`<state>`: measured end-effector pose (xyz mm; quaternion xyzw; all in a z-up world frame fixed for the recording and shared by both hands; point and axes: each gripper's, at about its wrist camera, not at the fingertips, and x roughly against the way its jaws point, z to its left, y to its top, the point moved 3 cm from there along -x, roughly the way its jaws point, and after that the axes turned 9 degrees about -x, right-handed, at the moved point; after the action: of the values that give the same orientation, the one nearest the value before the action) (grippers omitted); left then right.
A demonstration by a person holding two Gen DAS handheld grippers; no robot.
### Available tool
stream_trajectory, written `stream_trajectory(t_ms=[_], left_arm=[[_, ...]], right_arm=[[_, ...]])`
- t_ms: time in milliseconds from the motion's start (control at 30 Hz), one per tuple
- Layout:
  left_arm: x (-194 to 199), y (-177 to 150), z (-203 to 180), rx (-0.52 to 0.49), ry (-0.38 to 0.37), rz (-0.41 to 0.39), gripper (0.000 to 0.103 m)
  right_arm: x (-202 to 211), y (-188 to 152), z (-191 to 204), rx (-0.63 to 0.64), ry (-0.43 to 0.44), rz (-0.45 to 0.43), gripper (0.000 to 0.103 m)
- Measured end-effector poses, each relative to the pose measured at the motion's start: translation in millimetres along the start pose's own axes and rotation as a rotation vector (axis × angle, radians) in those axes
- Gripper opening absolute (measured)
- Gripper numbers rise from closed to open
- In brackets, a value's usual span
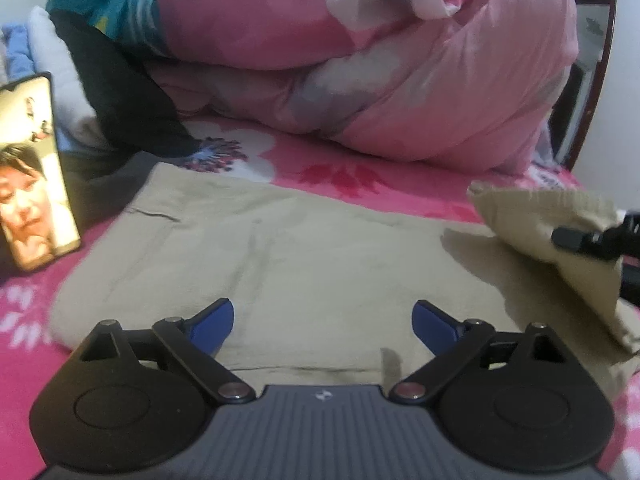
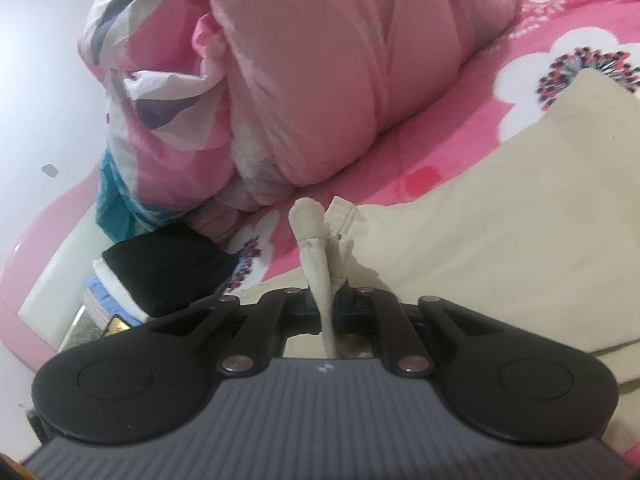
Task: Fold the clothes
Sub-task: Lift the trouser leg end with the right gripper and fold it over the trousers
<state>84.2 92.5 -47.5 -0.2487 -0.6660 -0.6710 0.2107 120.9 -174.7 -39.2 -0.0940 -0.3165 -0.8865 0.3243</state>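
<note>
The beige garment (image 1: 280, 248) lies spread flat on the pink flowered bed sheet (image 1: 360, 184). What kind of clothing it is cannot be told. One end of it (image 1: 532, 216) is lifted up off the bed on the right side. The right gripper (image 2: 329, 304) is clamped tight on a bunched bit of that beige cloth (image 2: 316, 248), which sticks up between its fingers. In the left wrist view that gripper shows as a black tip (image 1: 580, 238) at the raised end.

The left gripper (image 1: 323, 322) hangs over the near part of the flat cloth. Its blue fingertips (image 1: 214, 320) stand far apart, with nothing pinched between them.

Behind the garment sits a big rolled pink quilt (image 1: 400, 80). To the left of the quilt is a stack of folded clothes with a black one on top (image 2: 168, 268). A teal cloth (image 1: 108, 4) sits by the top of the quilt. A phone (image 1: 34, 168) with its screen lit stands on the bed at the left, close to the garment's far left corner. A dark wooden frame (image 1: 592, 80) shows at the far right, behind the quilt.
</note>
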Motion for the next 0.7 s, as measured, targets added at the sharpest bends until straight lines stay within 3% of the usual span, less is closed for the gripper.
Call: stream_trajectory(t_ms=[200,433,700], left_arm=[[-6.3,-8.2,12.9,-0.012,-0.059,0.01,0.096],[-12.3,-11.2,22.3,0.015,-0.119,0.017,0.097],[-12.5,-7.6,19.8,0.003,-0.098,0.035,0.097]], right_arm=[[-12.0,-18.3,15.8,0.014,0.017,0.031,0.003],[-26.5,-34.0,13.0,0.064,-0.04,0.062,0.003],[-41.2,-54.1,3.0,0.152,-0.109,0.098,0.003]])
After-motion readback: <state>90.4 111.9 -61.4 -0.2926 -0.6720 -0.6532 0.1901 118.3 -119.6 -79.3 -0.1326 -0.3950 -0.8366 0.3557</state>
